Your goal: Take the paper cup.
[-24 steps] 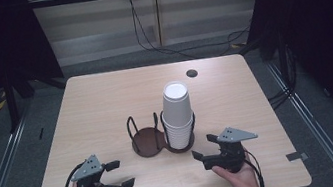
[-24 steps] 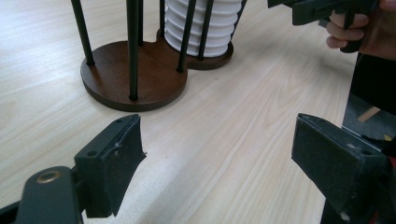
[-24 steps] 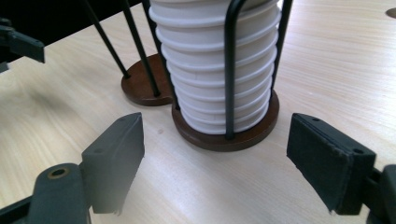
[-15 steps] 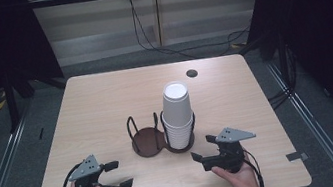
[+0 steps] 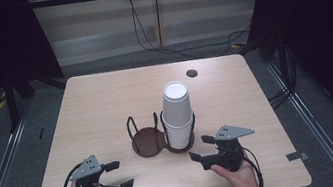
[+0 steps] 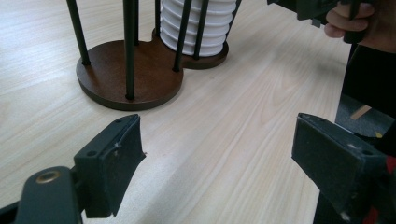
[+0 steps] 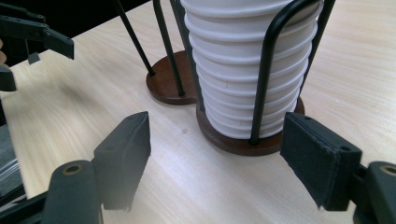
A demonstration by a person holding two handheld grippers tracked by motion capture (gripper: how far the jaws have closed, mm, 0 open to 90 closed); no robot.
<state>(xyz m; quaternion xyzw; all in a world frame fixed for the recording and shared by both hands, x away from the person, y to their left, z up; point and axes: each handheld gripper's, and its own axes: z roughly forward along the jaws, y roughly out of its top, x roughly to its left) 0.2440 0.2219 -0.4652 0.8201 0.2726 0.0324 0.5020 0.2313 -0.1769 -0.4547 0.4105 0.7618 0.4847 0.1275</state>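
Cup stack [image 5: 178, 114]: white paper cups nested upside down, their rolled rims forming even ridges down the side, tapering to a flat round top. The stack stands in the right bay of the holder [image 5: 148, 142], near the desk's middle. The holder has a dark brown figure-eight base of two joined discs, from which thin black wire loops rise; its left bay holds nothing, bare disc showing. The desk [image 5: 105, 103] is pale wood-grain laminate with rounded corners; a small dark round hole [image 5: 191, 73] lies beyond the holder, toward the far edge.

Left tongs [image 5: 116, 175]: black, with flat padded faces, held in a hand near the front edge, forward-left of the holder; jaws spread wide, nothing between them. Right tongs [image 5: 199, 148]: same build, with a grey three-cornered plate on top, just front-right of the holder; jaws wide and unladen, framing the cup bay in the right gripper view. Compared with the earlier frames, both tongs sit in nearly the same places; stack and holder are unmoved.
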